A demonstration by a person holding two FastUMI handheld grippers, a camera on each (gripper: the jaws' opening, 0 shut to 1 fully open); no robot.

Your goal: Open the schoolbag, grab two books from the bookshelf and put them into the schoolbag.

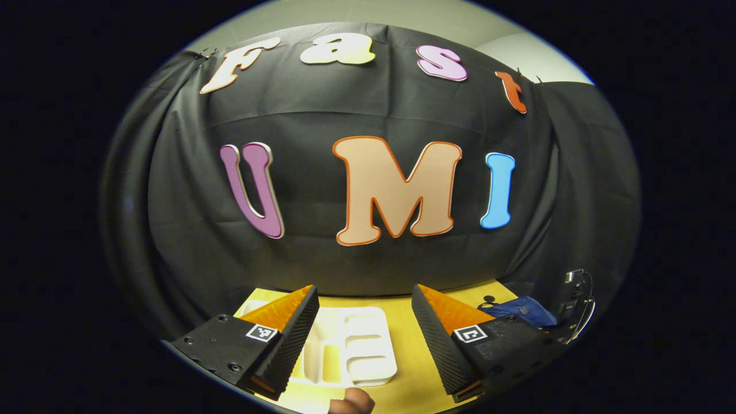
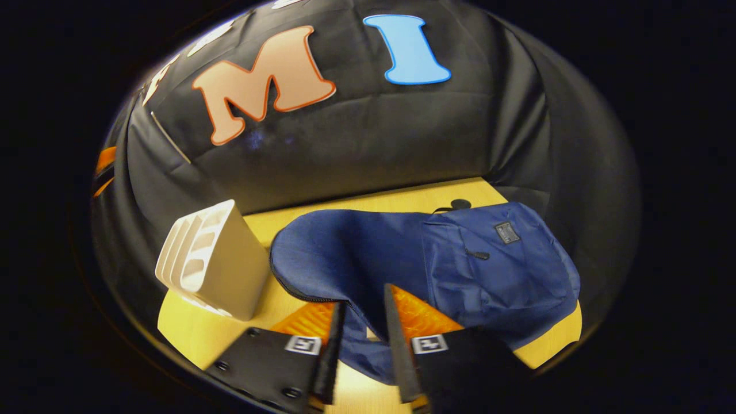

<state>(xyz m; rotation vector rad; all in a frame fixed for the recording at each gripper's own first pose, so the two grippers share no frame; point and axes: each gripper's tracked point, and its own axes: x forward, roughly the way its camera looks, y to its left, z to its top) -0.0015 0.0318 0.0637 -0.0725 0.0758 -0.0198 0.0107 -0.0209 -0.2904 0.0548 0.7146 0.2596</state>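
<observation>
Schoolbag (image 2: pixel 494 259) flat on yellow bench (image 2: pixel 190 328), dark blue, front pocket up, zip edge curving along its near left side. Just left of schoolbag: white bookshelf (image 2: pixel 213 267), slots facing away left. At schoolbag's near edge: right claw (image 2: pixel 362 322), narrow gap, blue fabric lying between fingers, pinch not certain. Farther left of schoolbag, past bookshelf (image 1: pixel 356 345): left claw (image 1: pixel 365 322), spread wide, holding nothing, raised above bench (image 1: pixel 414 368).

Schoolbag (image 2: pixel 460 264) near edge behind tool (image 2: pixel 363 345)
</observation>
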